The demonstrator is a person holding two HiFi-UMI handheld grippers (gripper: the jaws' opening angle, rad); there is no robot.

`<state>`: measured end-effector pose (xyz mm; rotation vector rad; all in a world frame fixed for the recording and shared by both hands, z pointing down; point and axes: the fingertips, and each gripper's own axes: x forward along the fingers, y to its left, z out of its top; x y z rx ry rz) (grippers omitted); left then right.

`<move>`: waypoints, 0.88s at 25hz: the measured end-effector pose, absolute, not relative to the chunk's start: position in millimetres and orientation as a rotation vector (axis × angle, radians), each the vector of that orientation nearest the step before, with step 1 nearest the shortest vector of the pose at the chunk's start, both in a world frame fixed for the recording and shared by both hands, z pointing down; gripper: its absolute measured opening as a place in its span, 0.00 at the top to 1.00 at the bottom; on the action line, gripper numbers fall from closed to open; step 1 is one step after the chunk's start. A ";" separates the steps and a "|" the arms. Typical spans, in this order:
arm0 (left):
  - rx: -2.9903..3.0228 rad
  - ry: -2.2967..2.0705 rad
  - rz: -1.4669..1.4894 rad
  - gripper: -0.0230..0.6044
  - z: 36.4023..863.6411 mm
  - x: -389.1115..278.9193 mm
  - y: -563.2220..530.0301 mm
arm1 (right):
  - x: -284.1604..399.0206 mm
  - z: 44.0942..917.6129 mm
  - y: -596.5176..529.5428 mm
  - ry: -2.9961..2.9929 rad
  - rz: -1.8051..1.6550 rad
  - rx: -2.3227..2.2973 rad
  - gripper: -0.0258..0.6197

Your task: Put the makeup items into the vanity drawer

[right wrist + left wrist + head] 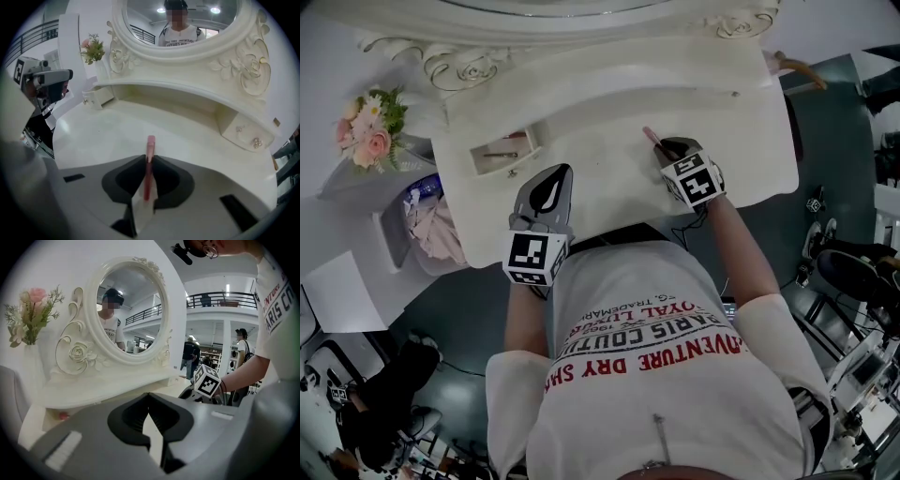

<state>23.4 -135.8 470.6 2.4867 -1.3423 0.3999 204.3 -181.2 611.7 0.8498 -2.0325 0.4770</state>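
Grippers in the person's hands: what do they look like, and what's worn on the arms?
The left gripper and right gripper are grey shells with dark fingers, each carrying a white cube printed with black square markers. A thin dark cable hangs by the right one. The person wears a white short-sleeved T-shirt with red lettering.

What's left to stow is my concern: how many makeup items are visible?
2. One pink stick is clamped in the right gripper; a second stick lies in the open drawer. The closed drawer may hide more.
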 end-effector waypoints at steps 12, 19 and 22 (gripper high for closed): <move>2.482 -1.447 0.364 0.95 449.9 -2.7 -141.7 | 150.6 574.7 -190.6 -2.151 0.372 0.659 0.88; 2.420 -1.585 0.339 0.95 435.3 -50.7 -130.4 | 70.2 538.9 -198.8 -2.268 0.236 0.521 0.88; 2.370 -1.640 0.324 0.95 433.6 -77.5 -120.2 | 33.7 530.6 -198.6 -2.295 0.186 0.458 0.88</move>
